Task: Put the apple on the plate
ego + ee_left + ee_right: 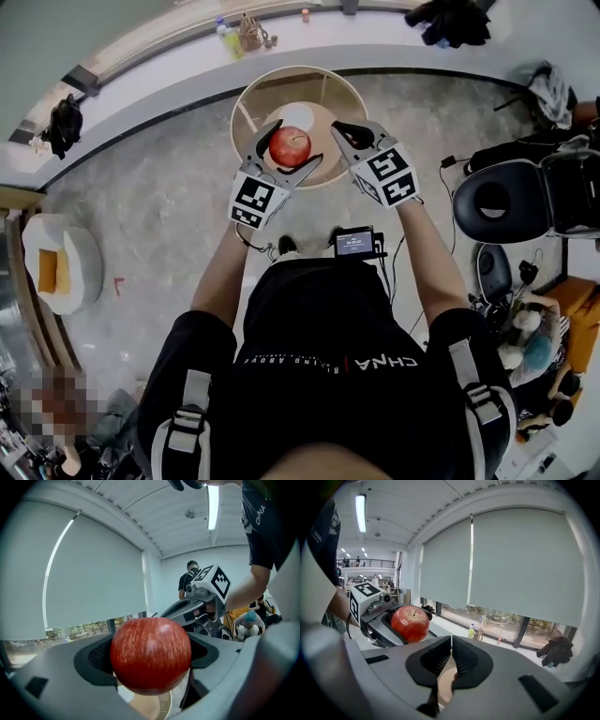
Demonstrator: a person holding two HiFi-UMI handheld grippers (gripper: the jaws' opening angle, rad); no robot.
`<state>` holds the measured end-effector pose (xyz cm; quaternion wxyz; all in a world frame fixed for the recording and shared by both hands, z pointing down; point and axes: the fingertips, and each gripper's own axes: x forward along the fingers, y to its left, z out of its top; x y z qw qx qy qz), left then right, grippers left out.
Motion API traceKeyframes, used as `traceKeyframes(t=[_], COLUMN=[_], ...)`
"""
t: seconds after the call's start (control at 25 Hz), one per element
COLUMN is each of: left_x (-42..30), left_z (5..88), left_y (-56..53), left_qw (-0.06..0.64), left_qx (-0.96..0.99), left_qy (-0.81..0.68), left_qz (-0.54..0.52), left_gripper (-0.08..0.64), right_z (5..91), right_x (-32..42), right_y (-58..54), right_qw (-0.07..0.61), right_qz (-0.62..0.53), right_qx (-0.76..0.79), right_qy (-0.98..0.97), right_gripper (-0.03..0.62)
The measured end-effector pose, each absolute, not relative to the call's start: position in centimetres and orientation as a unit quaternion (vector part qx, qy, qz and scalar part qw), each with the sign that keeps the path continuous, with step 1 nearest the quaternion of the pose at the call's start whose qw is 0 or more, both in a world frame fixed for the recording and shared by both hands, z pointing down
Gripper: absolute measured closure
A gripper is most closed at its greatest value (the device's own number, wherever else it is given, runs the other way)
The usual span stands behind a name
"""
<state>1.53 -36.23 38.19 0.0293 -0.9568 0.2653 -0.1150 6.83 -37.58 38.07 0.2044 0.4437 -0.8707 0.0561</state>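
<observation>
Your left gripper (294, 142) pinches the apple (151, 654) in the air over the round table's (246, 97) near edge. Carry it level to the white plate (299, 114) just beyond, and lower it before letting go. Hold your right gripper (451, 651), pressed together and empty, clear of the path.

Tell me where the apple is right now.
In the head view the apple is upper centre, gripped in the left claw above the round table, the white plate just beyond it and the shut right claw to its right.
</observation>
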Motion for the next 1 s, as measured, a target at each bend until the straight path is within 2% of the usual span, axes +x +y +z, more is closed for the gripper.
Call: traceKeyframes(t=[0.2, 0.4, 0.48, 0.68, 1.0], left_x=[3.9, 6.4, 7.1, 8.0, 7.2], left_z=[38.5, 39.6, 40.5, 43.6, 50.1], left_y=[-37.4, -38.8, -39.9, -43.4, -48.4], left_qw=[0.042, 0.051, 0.05, 0.054, 0.075], left_qx=[-0.953, -0.949, -0.946, -0.939, -0.94], left_qy=[0.27, 0.276, 0.284, 0.301, 0.287], left_qz=[-0.13, -0.144, -0.147, -0.157, -0.167], left_gripper=[0.117, 0.118, 0.117, 0.117, 0.118], right_z=[38.6, 38.8, 39.0, 40.8, 47.3], right_x=[8.6, 9.4, 9.2, 7.8, 4.5], right_y=[-38.4, -39.0, -39.4, -42.0, -47.0], right_qw=[0.198, 0.159, 0.143, 0.126, 0.139], right_qz=[0.076, 0.122, 0.149, 0.218, 0.305], right_qx=[0.415, 0.361, 0.326, 0.268, 0.235], right_qy=[-0.885, -0.911, -0.923, -0.93, -0.912], right_gripper=[0.558, 0.554, 0.453, 0.328, 0.273])
